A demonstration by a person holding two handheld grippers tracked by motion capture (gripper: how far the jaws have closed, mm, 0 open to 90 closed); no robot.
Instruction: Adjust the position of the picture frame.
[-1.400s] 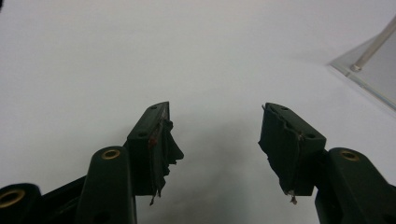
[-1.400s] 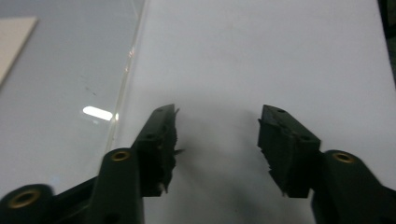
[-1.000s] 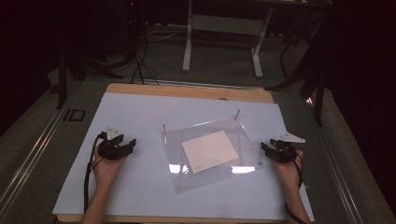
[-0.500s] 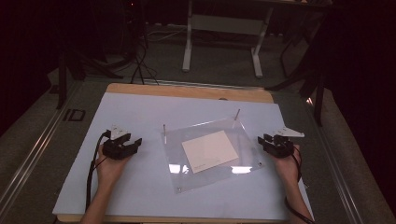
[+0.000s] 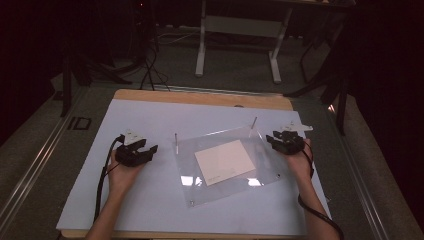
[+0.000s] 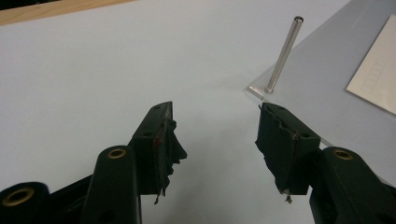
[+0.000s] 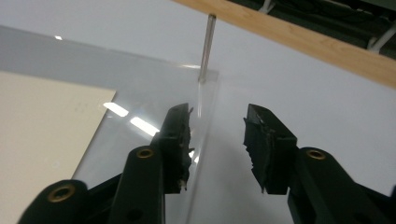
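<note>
Two black hand-held grippers

Brass-ringed screw holes were seen on the left gripper (image 6: 212, 140) and right gripper (image 7: 217, 140); black cables trailed; forearms were left bare.

At your twelve o'clock, beyond the wooden-edged table (image 5: 200, 96) under its pale blue sheet (image 5: 165, 117), a white metal stand with two splayed legs (image 5: 239, 30) sits on the grey floor (image 5: 320, 65). Black cables (image 5: 150, 65) trail at eleven o'clock, beside dark stand legs (image 5: 75, 75).
</note>
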